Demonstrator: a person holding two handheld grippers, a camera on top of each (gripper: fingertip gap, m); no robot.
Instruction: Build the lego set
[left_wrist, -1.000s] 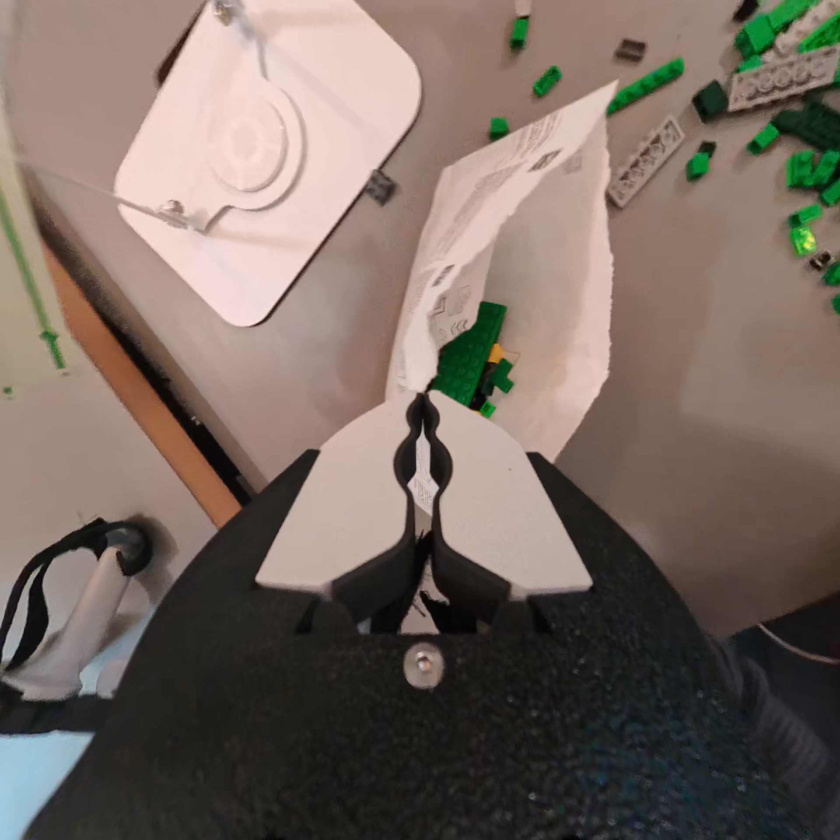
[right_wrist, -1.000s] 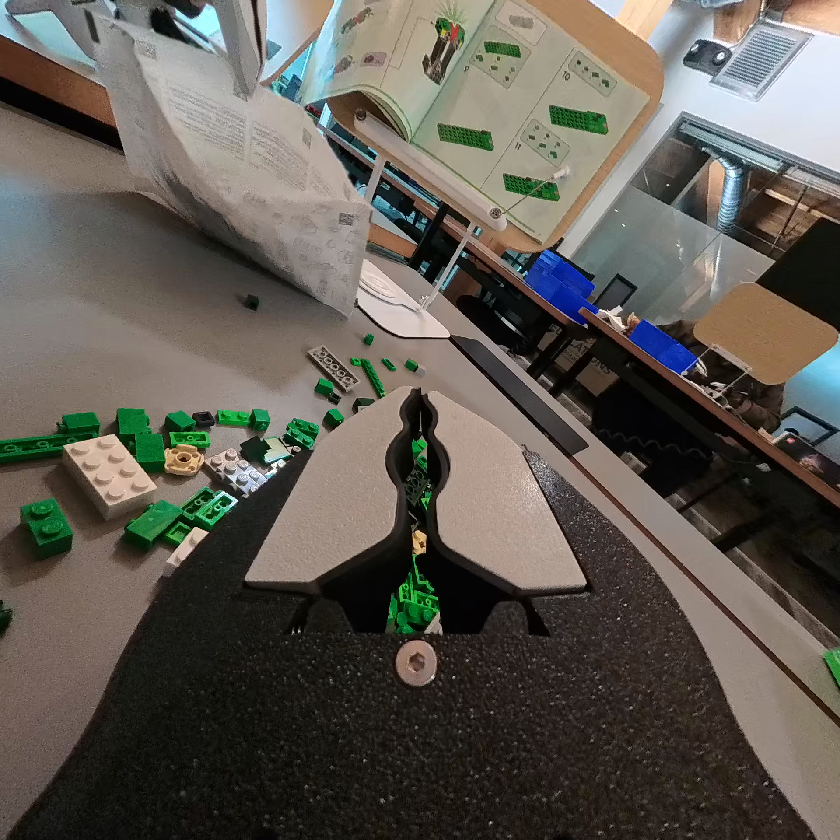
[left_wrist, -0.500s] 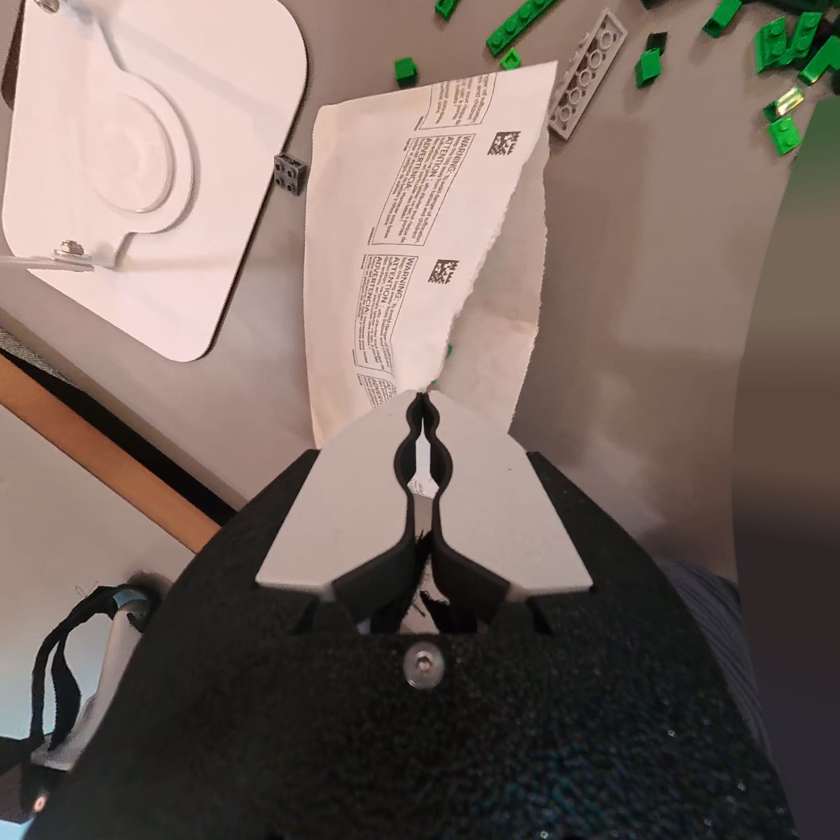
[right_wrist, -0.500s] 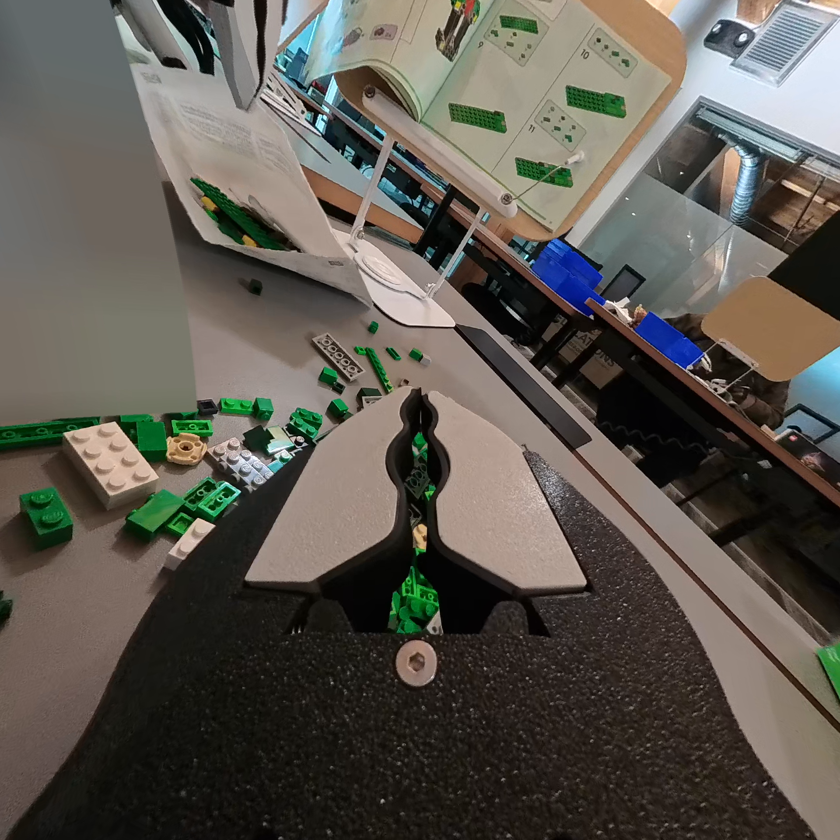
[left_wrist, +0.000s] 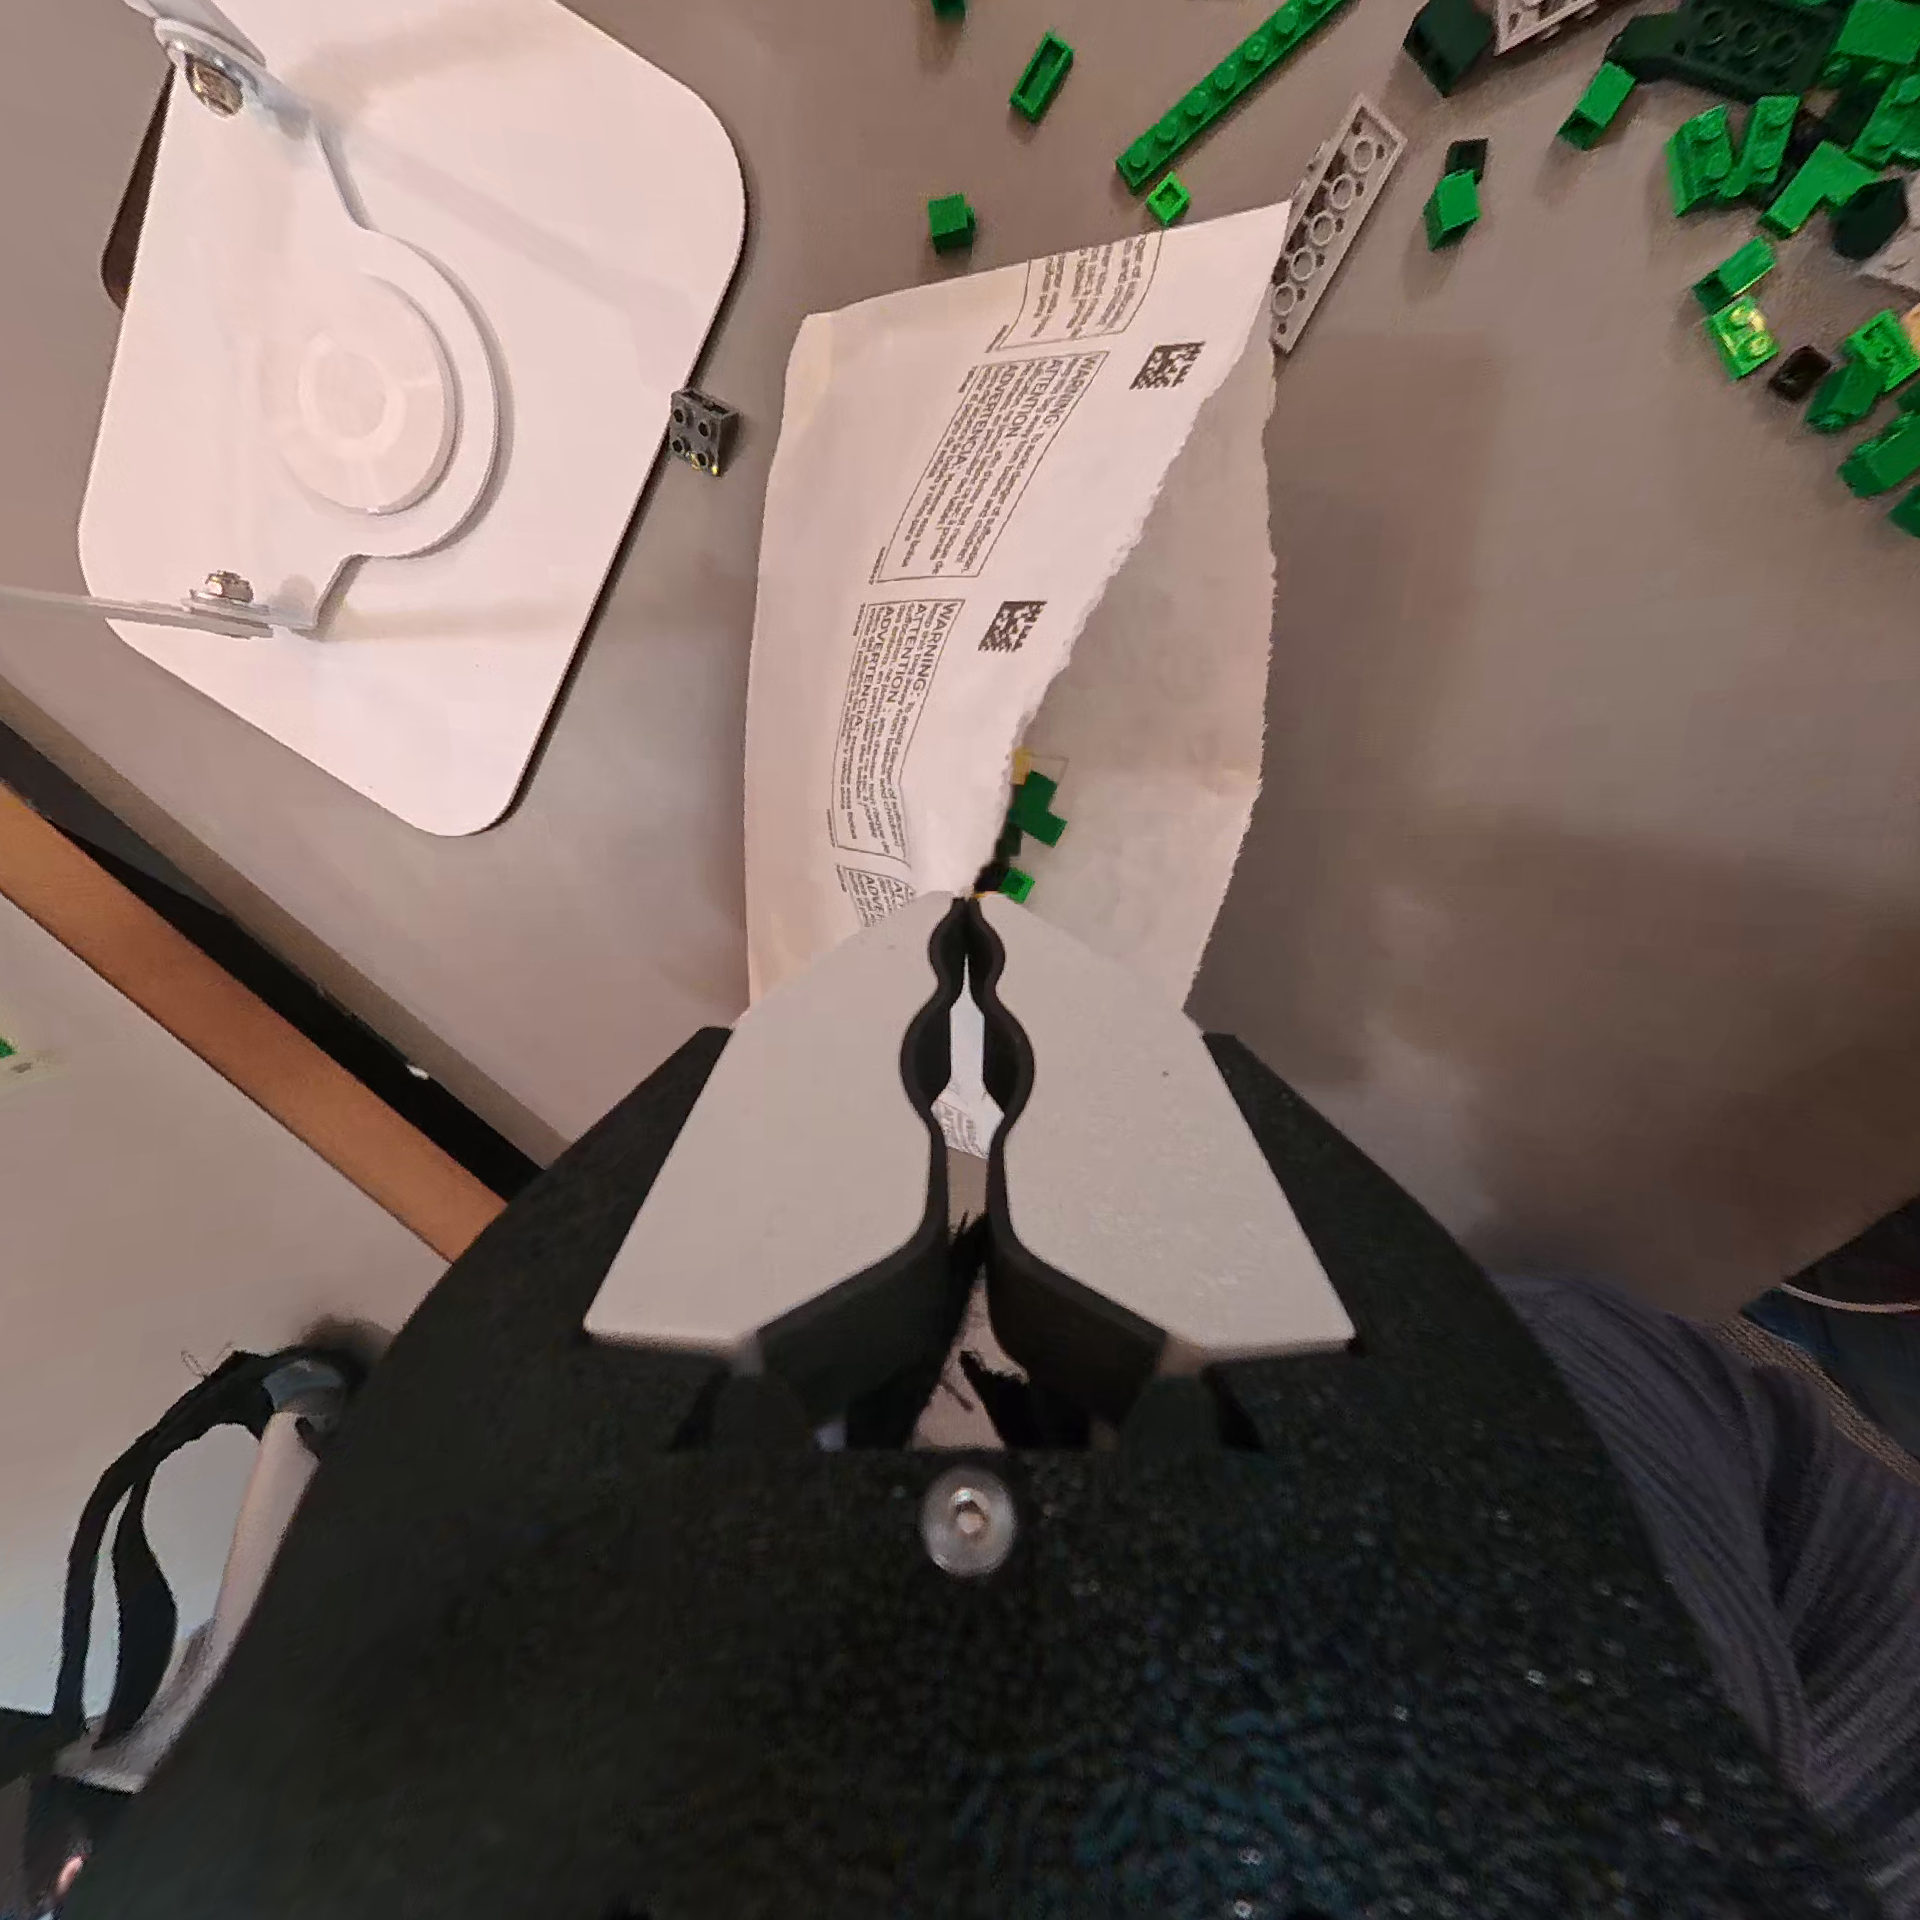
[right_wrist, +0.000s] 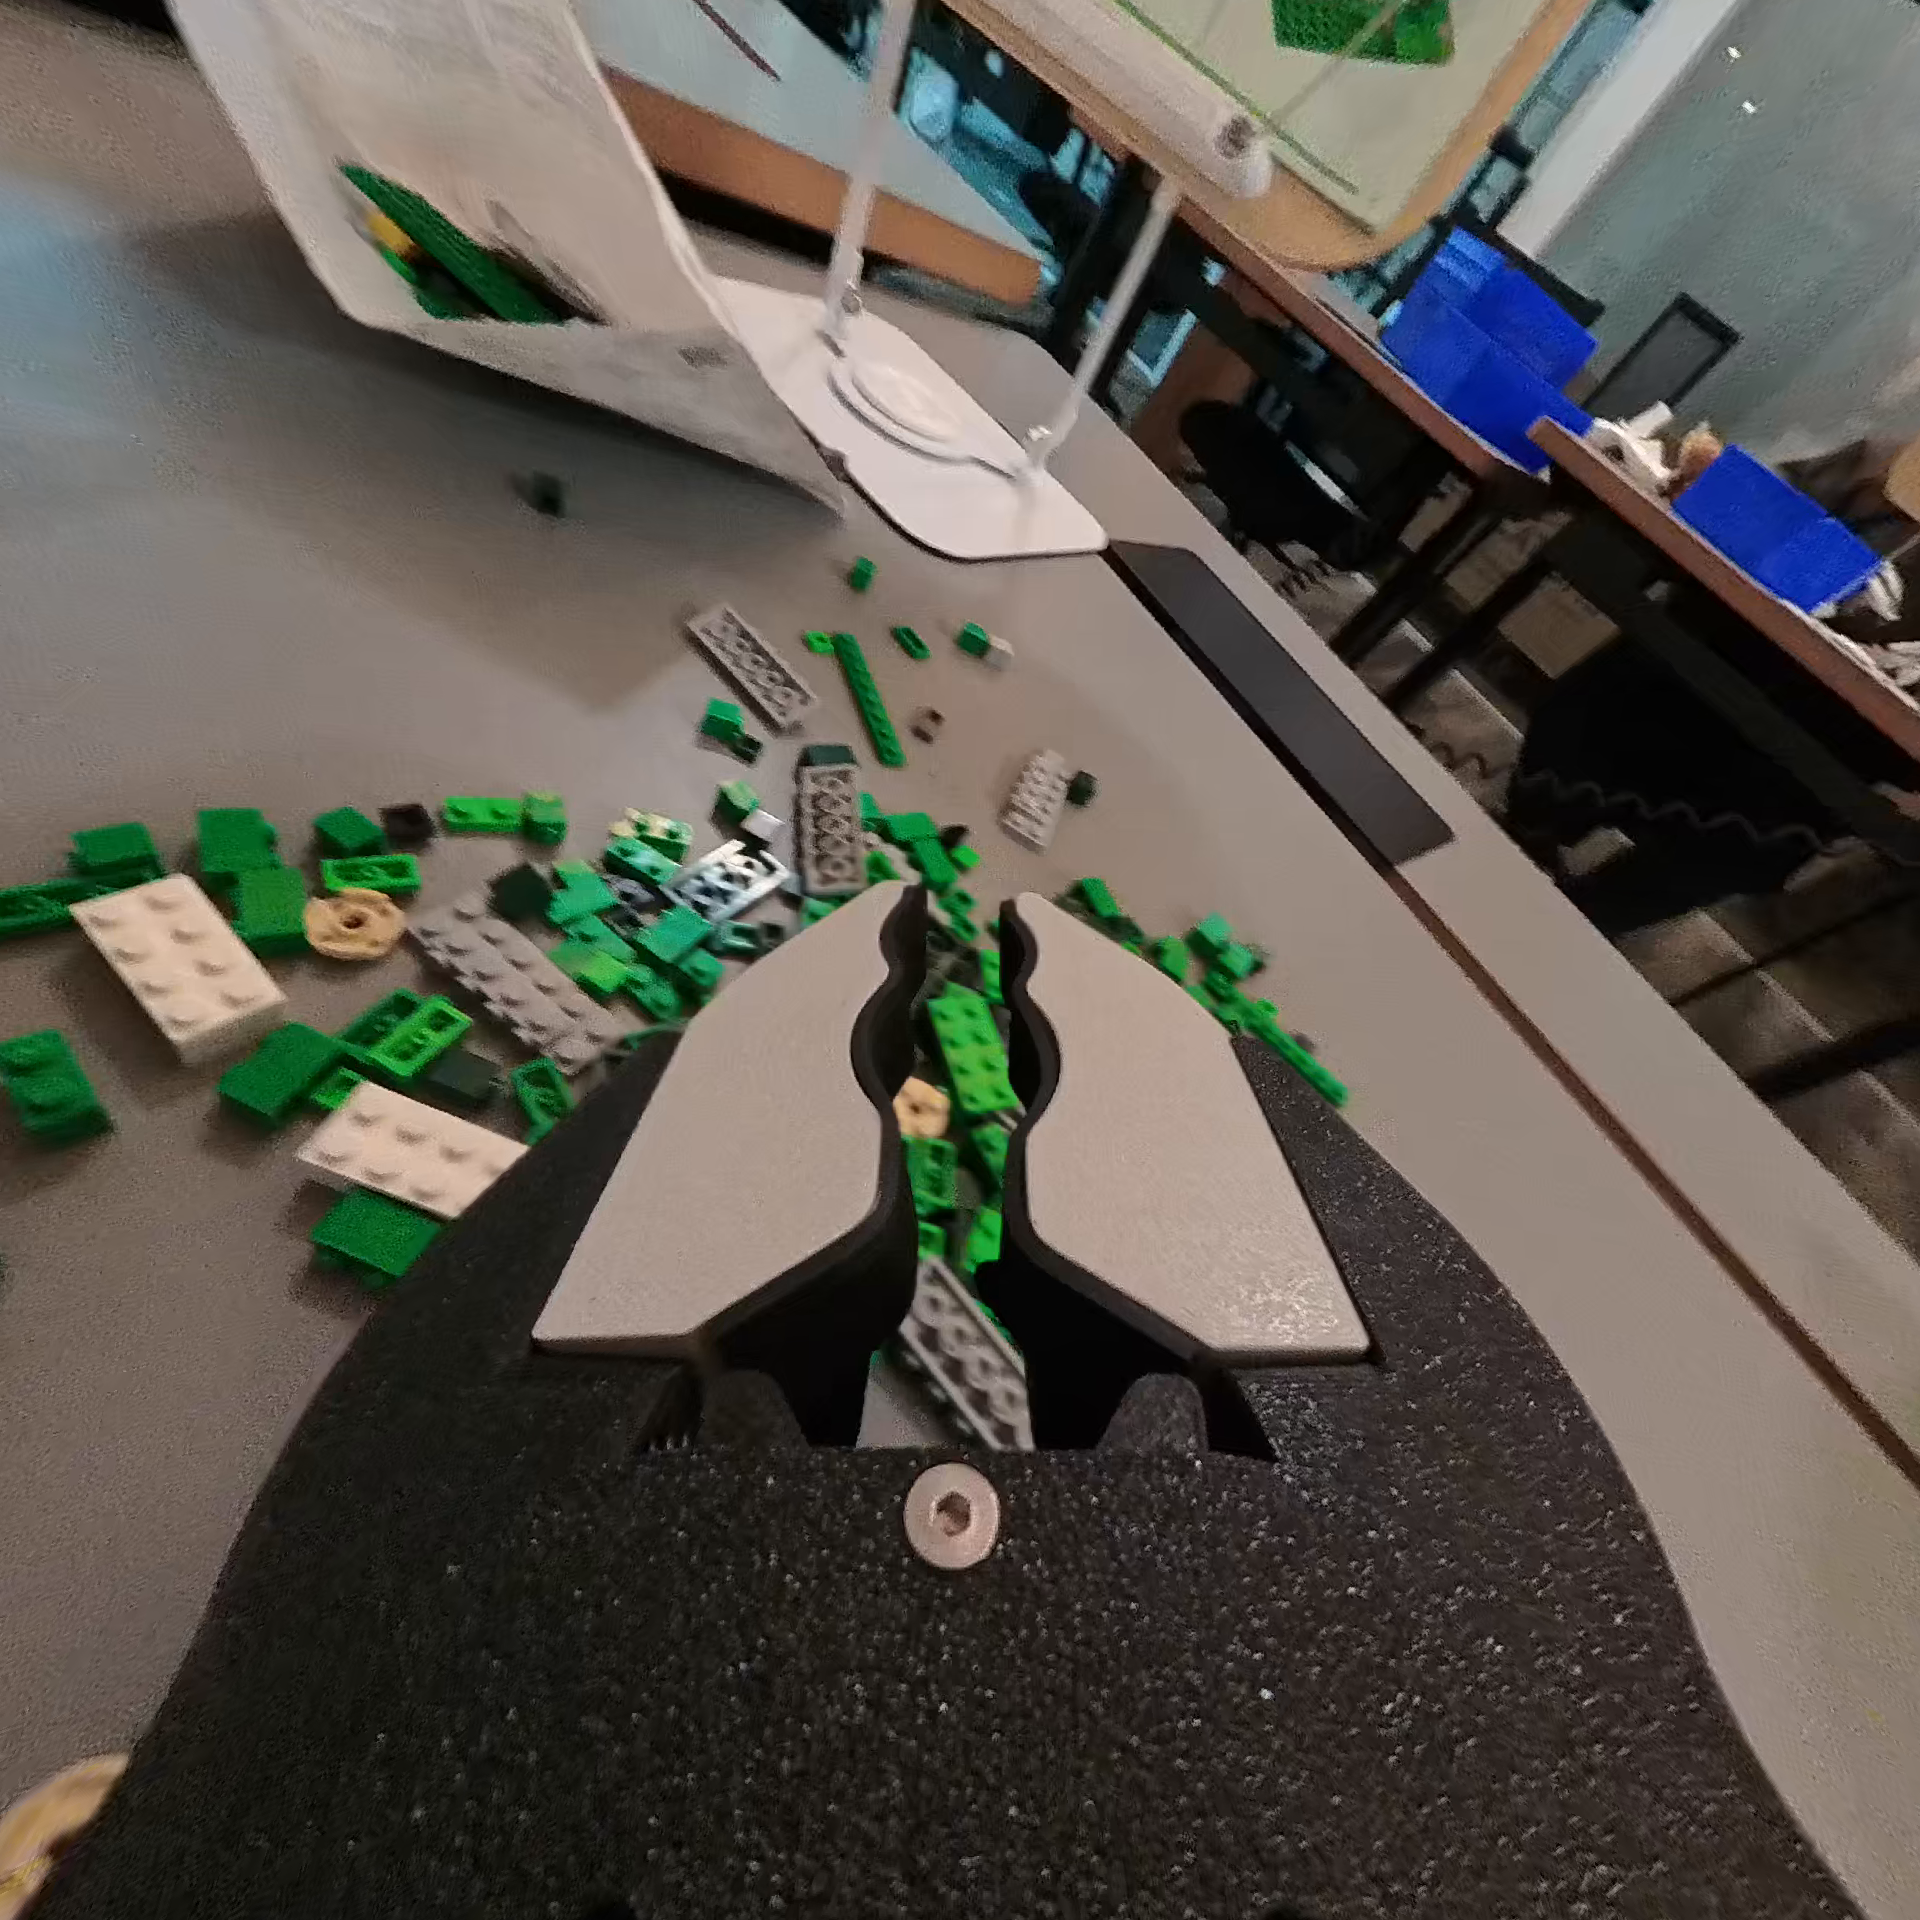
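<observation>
My left gripper (left_wrist: 968, 906) is shut on the corner of a torn white paper bag (left_wrist: 935, 582) and holds it above the grey table. Green bricks (left_wrist: 1037, 812) show through the tear. In the right wrist view the bag (right_wrist: 457, 156) hangs at the upper left with a green plate (right_wrist: 457, 265) and a yellow piece inside. My right gripper (right_wrist: 961, 904) is slightly open and empty, low over a pile of loose green, grey and white bricks (right_wrist: 644, 935). A white brick (right_wrist: 177, 961) lies at the left of the pile.
The white base of the instruction-booklet stand (left_wrist: 343, 364) sits left of the bag; it also shows in the right wrist view (right_wrist: 935, 457). Loose bricks (left_wrist: 1766, 156) lie scattered at the top right. The table edge (right_wrist: 1558, 1060) runs on the right. A person's sleeve (left_wrist: 1766, 1507) is at lower right. My hands' fingertips stand some 30 cm from each other. The left gripper is farther from the white brick (right_wrist: 177, 961), some 30 cm, than the right, some 12 cm.
My right gripper has opened slightly and dropped closer to the brick pile. My left gripper still holds the bag, which has turned so less of its green contents shows.
</observation>
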